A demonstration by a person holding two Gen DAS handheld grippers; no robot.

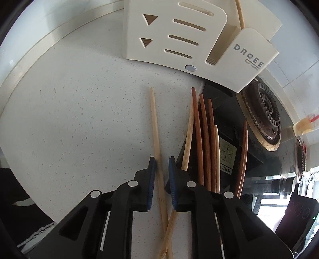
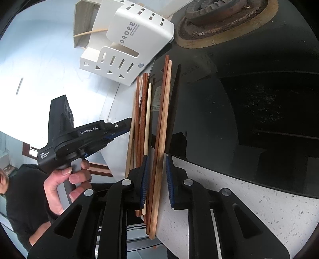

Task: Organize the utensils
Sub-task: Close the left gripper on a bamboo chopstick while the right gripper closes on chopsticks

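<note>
- Chopsticks lie loose on the speckled counter [image 1: 69, 119] before the white DROEE utensil holder [image 1: 171, 35]; sorting is barely begun.
- Left gripper [image 1: 161, 159] jaws stand narrow around a pale bamboo chopstick [image 1: 154, 119], apparently not clamped.
- Right gripper [image 2: 156, 159] likewise straddles a dark-and-pale chopstick pair [image 2: 162, 123].
- Next: pinch firmly, lift, slot into the holder.

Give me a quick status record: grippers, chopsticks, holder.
left gripper: jaws slightly apart, one pale chopstick between them, gap showing
right gripper: jaws slightly apart around two chopsticks, gap on one side
loose pile: dark and pale chopsticks bunched at the stove edge
holder: cream, marked DROEE, with one stick inside
</note>
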